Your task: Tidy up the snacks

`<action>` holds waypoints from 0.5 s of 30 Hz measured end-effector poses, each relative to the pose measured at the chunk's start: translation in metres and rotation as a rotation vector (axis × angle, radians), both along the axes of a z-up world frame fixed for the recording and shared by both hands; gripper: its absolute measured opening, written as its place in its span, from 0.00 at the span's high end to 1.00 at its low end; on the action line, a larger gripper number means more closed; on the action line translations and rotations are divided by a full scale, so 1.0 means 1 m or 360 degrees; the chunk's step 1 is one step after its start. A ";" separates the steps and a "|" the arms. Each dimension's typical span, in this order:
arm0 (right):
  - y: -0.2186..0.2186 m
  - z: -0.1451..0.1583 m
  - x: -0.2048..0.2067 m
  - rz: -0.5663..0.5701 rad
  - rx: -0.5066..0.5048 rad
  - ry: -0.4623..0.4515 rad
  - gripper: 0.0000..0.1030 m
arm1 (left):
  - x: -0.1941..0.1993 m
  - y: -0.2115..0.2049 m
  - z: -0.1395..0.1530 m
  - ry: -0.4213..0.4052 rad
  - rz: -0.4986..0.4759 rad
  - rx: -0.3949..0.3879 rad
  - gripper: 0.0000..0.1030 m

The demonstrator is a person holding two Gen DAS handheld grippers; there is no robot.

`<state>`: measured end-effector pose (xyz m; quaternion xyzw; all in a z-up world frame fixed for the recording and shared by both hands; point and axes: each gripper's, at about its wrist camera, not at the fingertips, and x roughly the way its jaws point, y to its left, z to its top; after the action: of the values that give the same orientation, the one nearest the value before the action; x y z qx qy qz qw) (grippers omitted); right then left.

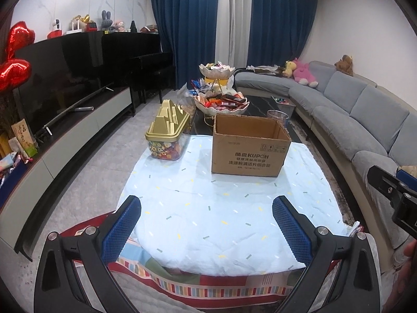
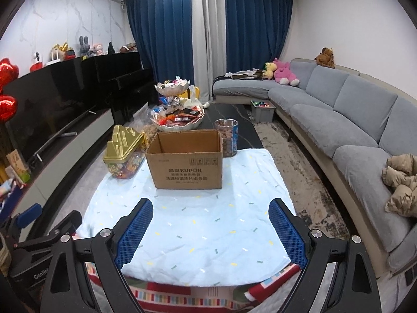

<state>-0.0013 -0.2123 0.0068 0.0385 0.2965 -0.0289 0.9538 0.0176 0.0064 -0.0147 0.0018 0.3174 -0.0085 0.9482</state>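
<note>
Approach stage: both tongs, left gripper (image 1: 207, 225) & right gripper (image 2: 210, 228), released, empty. Next: reach 12 o'clock, candy jar (image 1: 167, 137) beside box (image 1: 249, 146).

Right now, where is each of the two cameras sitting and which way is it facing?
Left wrist: on the left gripper, angled down across the light blue cloth toward the cardboard box; its open blue pads show, and the right gripper at the right edge.
Right wrist: on the right gripper, facing the same way; its open pads show, and the left gripper at the left edge.
Shared: box, gold-lidded candy container, snack bowls, grey sofa.
</note>
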 end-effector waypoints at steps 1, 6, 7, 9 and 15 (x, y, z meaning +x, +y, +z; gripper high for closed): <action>0.000 0.000 -0.001 0.0000 0.0000 -0.0003 0.11 | 0.001 0.000 0.000 0.0000 0.0000 0.0001 0.00; 0.000 0.000 -0.002 0.0001 0.0000 -0.0007 0.11 | 0.001 0.000 0.001 -0.0004 0.0004 0.0000 0.00; 0.000 0.000 -0.002 0.0001 0.0000 -0.0008 0.11 | 0.001 0.000 0.001 -0.0008 0.0004 -0.0002 0.00; 0.000 0.000 -0.003 -0.0001 0.0001 -0.0015 0.11 | 0.000 0.000 0.002 -0.0012 0.0001 0.0000 0.00; 0.000 0.001 -0.005 0.0000 0.0005 -0.0021 0.11 | 0.000 0.000 0.002 -0.0013 0.0000 0.0002 0.00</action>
<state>-0.0061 -0.2120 0.0083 0.0401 0.2901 -0.0283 0.9557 0.0174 0.0060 -0.0126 0.0024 0.3137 -0.0085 0.9495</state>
